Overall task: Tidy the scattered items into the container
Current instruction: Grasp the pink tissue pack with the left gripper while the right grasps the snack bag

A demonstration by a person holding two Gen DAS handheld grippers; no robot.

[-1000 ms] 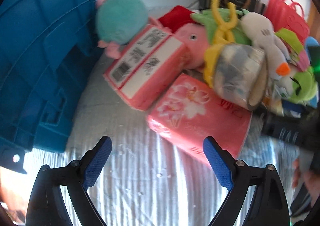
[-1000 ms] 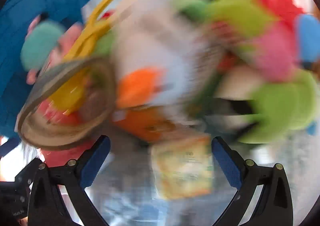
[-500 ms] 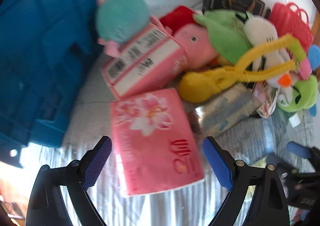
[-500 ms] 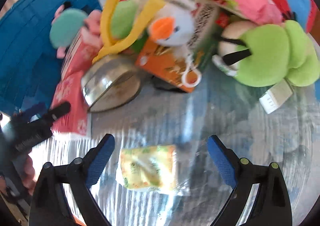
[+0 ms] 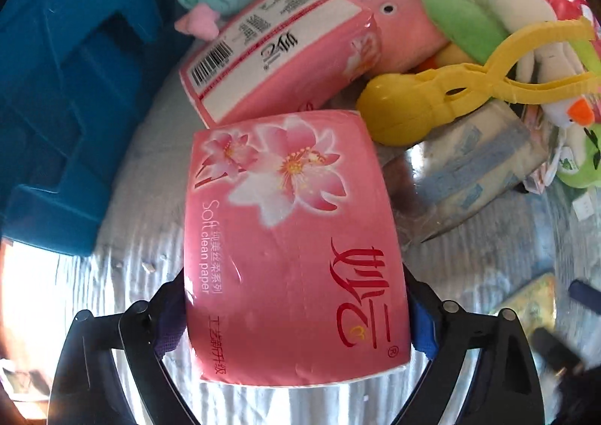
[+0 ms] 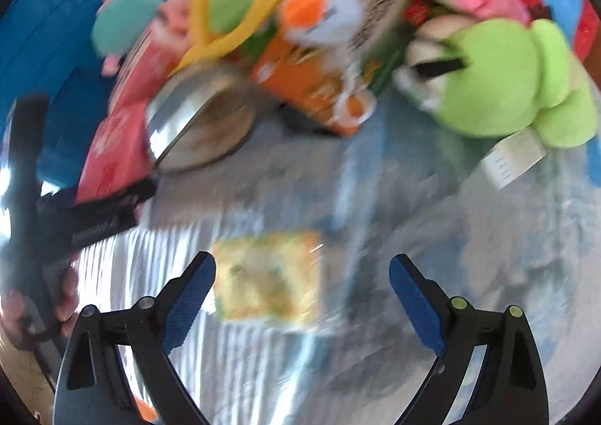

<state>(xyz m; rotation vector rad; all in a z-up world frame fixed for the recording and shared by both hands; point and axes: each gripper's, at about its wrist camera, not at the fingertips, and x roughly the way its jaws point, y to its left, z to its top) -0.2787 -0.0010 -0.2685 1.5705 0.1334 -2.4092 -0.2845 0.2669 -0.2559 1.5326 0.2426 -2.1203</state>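
Whereas a second ago the left gripper (image 5: 296,316) framed bare striped cloth (image 5: 124,293), we now log the flowered pink tissue pack (image 5: 293,248) filling the lower centre of the left wrist view, lodged between its two fingers. Left jaws: wide apart, one blue pad at each flank of the pack; whether they press on it we cannot tell. Pack's long axis: bottom of the frame to its centre, flowered end pointing up toward the pile.

Second pink tissue pack (image 5: 278,49): barcode face up, lying aslant just above the first. Yellow plastic tongs (image 5: 450,94): upper right, now fallen across the plush heap, where earlier they stood upright. Blue crate (image 5: 64,86): along the left edge.

Right gripper (image 6: 302,293): jaws having just narrowed a little, open, nothing clamped; small yellow-green packet (image 6: 266,278) lies on the cloth beside its left finger (image 6: 188,297). Half a second ago it lay lower in the frame.

Right wrist view alone shows, blurred, the green plush frog (image 6: 499,83) at right and a hand (image 6: 64,297) on the left gripper's handle at lower left.
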